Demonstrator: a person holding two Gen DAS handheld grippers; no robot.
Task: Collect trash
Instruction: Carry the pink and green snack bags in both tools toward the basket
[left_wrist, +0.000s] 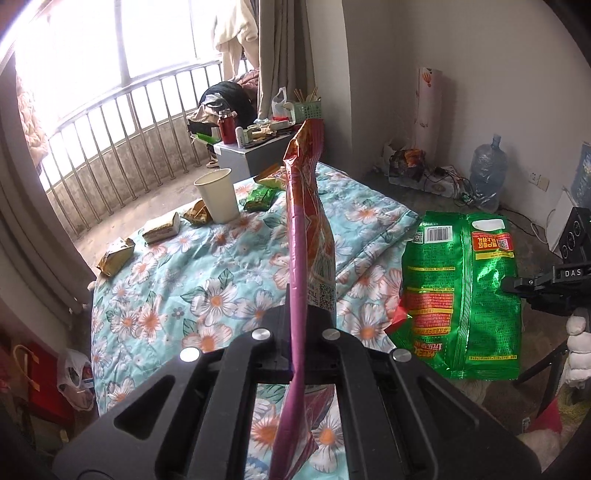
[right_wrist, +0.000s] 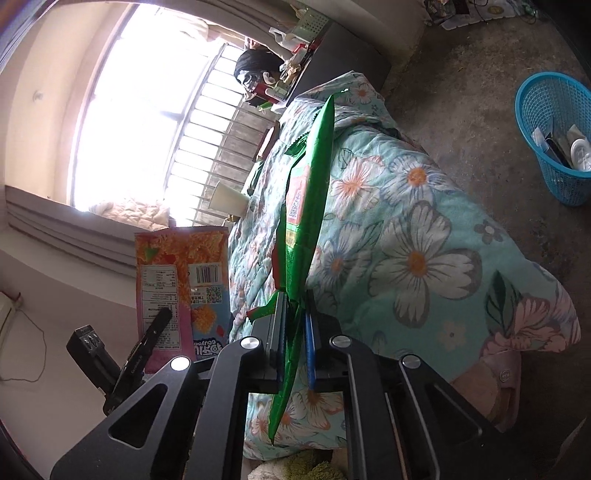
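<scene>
Both bags are pinched only along a thin edge, so I'd judge either could slip loose or swing and knock the paper cup at upper centre of the left view, if it is carried fast toward the blue basket at the right edge of the right view. The left gripper is clamped tight on the orange snack bag, which stands edge-on straight up from its jaws through the middle of the frame. The right gripper is squeezed onto the green snack bag, likewise rising edge-on from between its jaws. Both bags hang above the flowered quilt. More wrappers lie left of the cup on the quilt, not yet gathered, well apart from both grippers.
</scene>
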